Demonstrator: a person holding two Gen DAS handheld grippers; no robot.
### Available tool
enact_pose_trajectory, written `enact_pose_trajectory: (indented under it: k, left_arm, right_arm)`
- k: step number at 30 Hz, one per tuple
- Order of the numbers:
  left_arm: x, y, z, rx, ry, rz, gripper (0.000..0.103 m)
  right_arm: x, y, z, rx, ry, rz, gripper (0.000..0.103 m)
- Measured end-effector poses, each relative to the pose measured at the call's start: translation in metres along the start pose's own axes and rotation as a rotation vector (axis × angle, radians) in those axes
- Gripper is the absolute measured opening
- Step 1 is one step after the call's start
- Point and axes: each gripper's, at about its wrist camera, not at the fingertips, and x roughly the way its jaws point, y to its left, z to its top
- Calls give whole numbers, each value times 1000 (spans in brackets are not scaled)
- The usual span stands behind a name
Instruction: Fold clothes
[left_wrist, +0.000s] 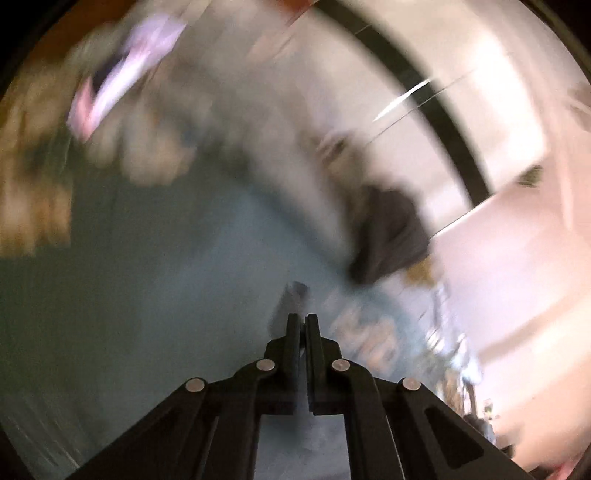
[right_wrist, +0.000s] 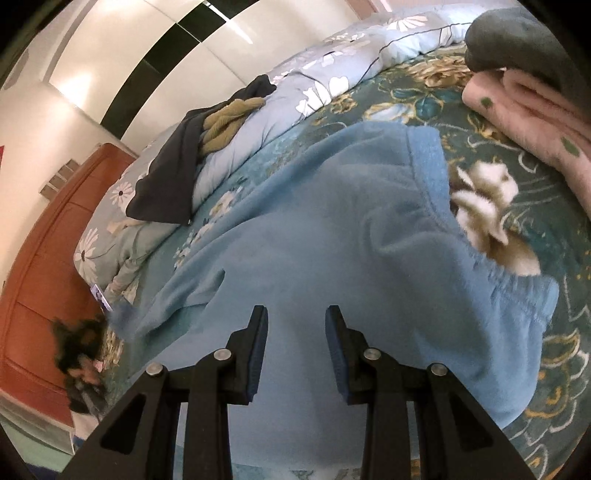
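Light blue fleece trousers (right_wrist: 332, 236) lie spread on the floral bedspread (right_wrist: 535, 369), elastic waistband to the right. My right gripper (right_wrist: 295, 314) is open and empty just above the trousers' middle. The left wrist view is heavily motion-blurred. My left gripper (left_wrist: 302, 319) has its jaws nearly together with a thin blurred bit of blue fabric (left_wrist: 291, 299) at the tips, over the blurred blue cloth (left_wrist: 166, 295). In the right wrist view, the blue leg end (right_wrist: 123, 314) at the far left looks lifted and blurred.
A folded pale blue flowered duvet (right_wrist: 295, 92) lies along the far bedside with a dark garment (right_wrist: 173, 173) and an olive knit (right_wrist: 225, 125) on it. Folded pink blanket (right_wrist: 535, 110) and grey item (right_wrist: 524, 37) at right. Orange headboard (right_wrist: 48, 258) at left, white wardrobe behind.
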Motion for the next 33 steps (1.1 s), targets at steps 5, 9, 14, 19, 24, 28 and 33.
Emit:
enact_pose_trajectory:
  k: [5, 9, 14, 19, 24, 28, 33]
  left_arm:
    - [-17, 30, 30, -9, -126, 113, 3]
    - [13, 114, 2, -298, 64, 162, 3]
    - [27, 119, -15, -300, 125, 144, 11]
    - [72, 86, -2, -270, 167, 50, 46]
    - [113, 67, 4, -206, 193, 158, 44]
    - [121, 54, 10, -144, 189, 195, 2]
    - [100, 46, 25, -108, 79, 173, 2]
  right_arm:
    - [1, -10, -3, 17, 6, -2, 33]
    - [6, -16, -7, 29, 31, -4, 33]
    - [8, -13, -4, 15, 40, -16, 33]
    - [9, -4, -3, -4, 38, -8, 33]
    - [7, 0, -6, -24, 44, -18, 33]
    - [0, -7, -3, -5, 28, -32, 33]
    - [-9, -13, -1, 7, 1, -47, 33]
